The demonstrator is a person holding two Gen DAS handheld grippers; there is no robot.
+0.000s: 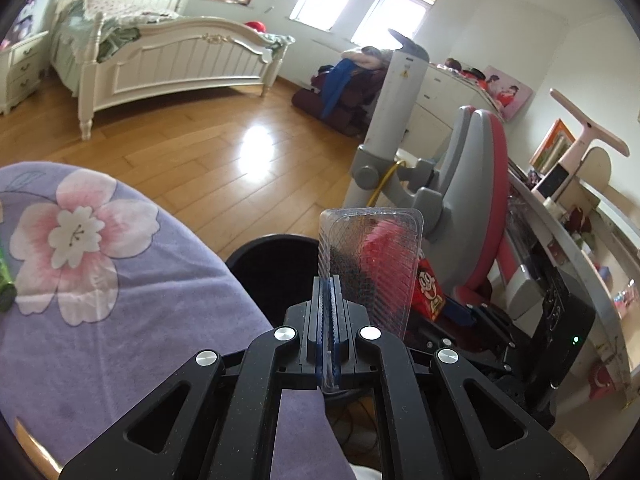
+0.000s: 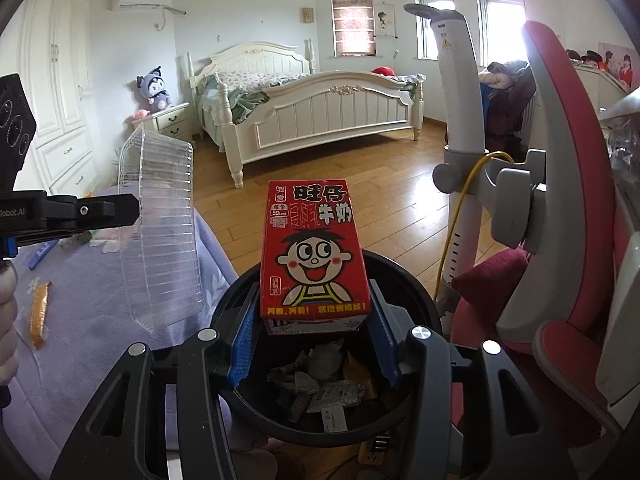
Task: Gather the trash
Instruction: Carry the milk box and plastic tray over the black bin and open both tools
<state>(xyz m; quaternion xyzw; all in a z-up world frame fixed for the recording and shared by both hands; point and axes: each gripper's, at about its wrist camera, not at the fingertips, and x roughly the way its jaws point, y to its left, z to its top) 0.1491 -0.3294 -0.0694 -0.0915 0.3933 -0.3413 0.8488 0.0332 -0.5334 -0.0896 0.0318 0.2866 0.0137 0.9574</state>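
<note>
Trash goes in the bin (image 2: 424, 300), so both tongs hang over it. The right tongs (image 2: 314, 332) squeeze a red milk box (image 2: 314, 252) above the hole. The left tongs (image 1: 329, 304) pinch a clear tray (image 1: 372, 264) by its edge, beside the bed (image 1: 120, 300).

My red milk carton (image 2: 314, 256) reads "旺仔牛奶" with "99kcal" beside it, and the left hand-held gripper (image 2: 120, 210) across from me shows "Robot.AI"
</note>
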